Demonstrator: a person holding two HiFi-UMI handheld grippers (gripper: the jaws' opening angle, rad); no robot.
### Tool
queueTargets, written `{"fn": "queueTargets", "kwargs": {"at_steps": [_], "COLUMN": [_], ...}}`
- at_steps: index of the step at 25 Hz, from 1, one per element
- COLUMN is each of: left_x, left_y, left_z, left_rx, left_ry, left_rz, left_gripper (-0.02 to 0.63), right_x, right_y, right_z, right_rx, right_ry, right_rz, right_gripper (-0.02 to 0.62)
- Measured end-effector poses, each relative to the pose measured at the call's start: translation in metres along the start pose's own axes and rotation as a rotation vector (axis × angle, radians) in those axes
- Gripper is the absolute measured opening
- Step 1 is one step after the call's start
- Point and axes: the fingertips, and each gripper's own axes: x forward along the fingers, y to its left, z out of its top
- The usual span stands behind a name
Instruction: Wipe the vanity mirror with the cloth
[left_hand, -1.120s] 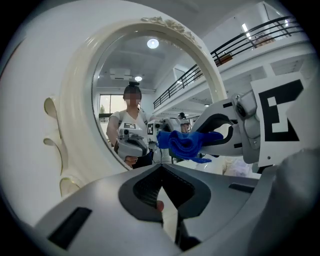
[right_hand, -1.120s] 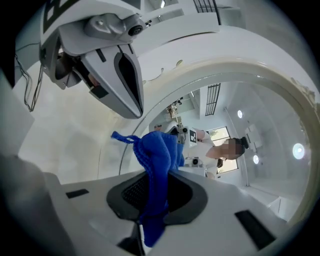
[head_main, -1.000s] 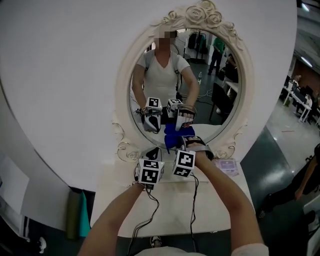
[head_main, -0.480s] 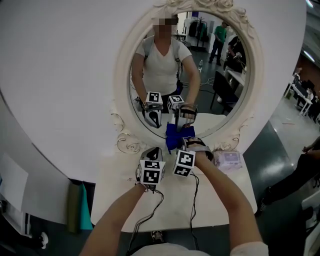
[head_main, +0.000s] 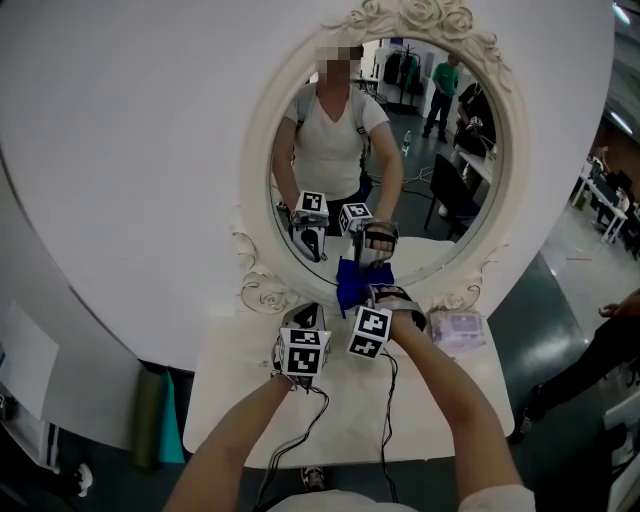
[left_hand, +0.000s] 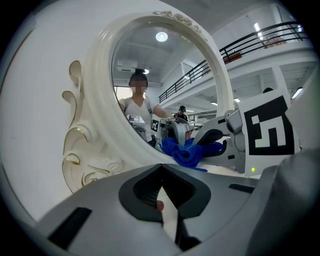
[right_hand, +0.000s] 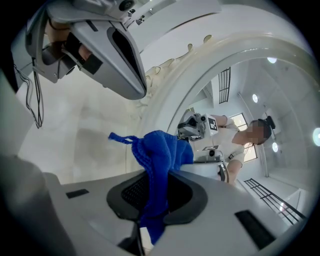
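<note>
An oval vanity mirror in an ornate white frame stands on a white table against a white wall. My right gripper is shut on a blue cloth, which is bunched against the bottom of the glass. In the right gripper view the cloth hangs out between the jaws, with the frame curving above it. My left gripper sits just left of it by the frame's base, shut and holding nothing. The left gripper view shows the frame and the cloth to its right.
A small purple packet lies on the table right of the mirror. Cables trail from both grippers toward the table's front edge. A teal object stands on the floor at the left. A person and chairs are reflected in the glass.
The view has shifted a little, so the mirror sits slightly lower and further right. The right gripper with the cloth has stayed at the bottom of the glass, and the left gripper beside it.
</note>
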Motion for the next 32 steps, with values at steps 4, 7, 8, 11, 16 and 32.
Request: {"fn": "queueTargets", "kwargs": {"at_steps": [4, 7, 8, 11, 16, 32], "left_x": [-0.003, -0.007, -0.009, -0.017, -0.026, -0.083], "left_y": [0.000, -0.003, -0.004, -0.011, -0.031, -0.113], "left_z": [0.025, 0.059, 0.071, 0.109, 0.183, 0.430], "left_rx": [0.007, 0.012, 0.013, 0.011, 0.051, 0.275], "left_ry": [-0.043, -0.105, -0.127, -0.195, -0.292, -0.528], "left_rz": [0.011, 0.018, 0.019, 0.017, 0.003, -0.057], "left_gripper": [0.003, 0.003, 0.003, 0.003, 0.005, 0.004], "right_x": [-0.013, -0.030, -0.038, -0.065, -0.120, -0.292], "right_y": [-0.012, -0.032, -0.040, -0.068, -0.140, -0.367], "right_z": [-0.003, -0.011, -0.014, -0.025, -0.037, -0.045], "right_rx": [0.008, 0.033, 0.046, 0.062, 0.081, -0.012], "right_ry": [-0.009, -0.010, -0.011, -0.016, -0.040, -0.051], "right_rz": [-0.034, -0.064, -0.074, -0.122, -0.254, -0.676], "right_gripper": [0.066, 0.066, 0.066, 0.066, 0.066, 0.066]}}
